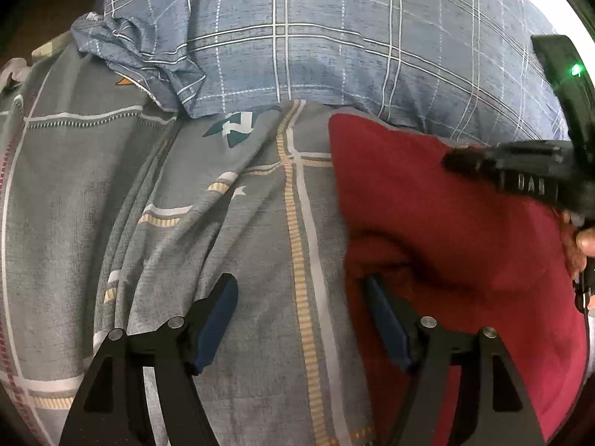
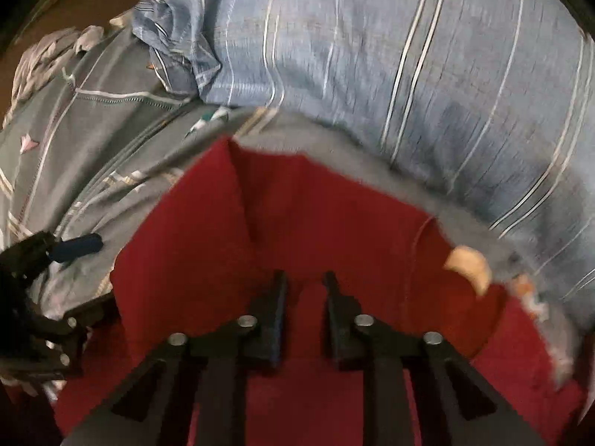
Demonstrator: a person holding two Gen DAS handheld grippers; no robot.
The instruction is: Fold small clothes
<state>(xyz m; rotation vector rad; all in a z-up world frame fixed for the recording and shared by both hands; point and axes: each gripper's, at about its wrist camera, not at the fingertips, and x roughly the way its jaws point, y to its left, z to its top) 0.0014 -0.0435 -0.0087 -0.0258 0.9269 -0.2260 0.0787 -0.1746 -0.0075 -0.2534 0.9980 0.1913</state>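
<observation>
Red garment (image 2: 297,223): one small item of soft, thin cloth, lying mostly flat on the bed. In the right wrist view it fills the lower centre, with a straight folded edge running from 12 o'clock down toward the middle and a seam or hem at 2 o'clock. In the left wrist view it sits at 3 to 5 o'clock, its left border lying over the grey patterned bedsheet (image 1: 186,223).

Handling, as judged: light, limp, no stiffness; it will drape and crease wherever lifted, and a single layer may slip out of a shallow pinch. Not fragile. Best hold is at a corner or along a hemmed edge, where the cloth is doubled; the left border at 9 o'clock of the garment looks free and reachable.

Left hand-held gripper (image 1: 297,319): jaws spread wide, one pad over the bedsheet, the other over the garment's left border; nothing pinched.

Right hand-held gripper (image 2: 305,278): the view is blurred; a narrow gap shows between the pads above the red cloth, and I judge them pressed nearly together with no cloth visibly clamped.

Blue checked pillow (image 1: 334,37) lies at 12 o'clock, touching the garment's far edge. A pale patch (image 2: 470,265) at 3 o'clock is too blurred to identify.

Containers: none in view.
</observation>
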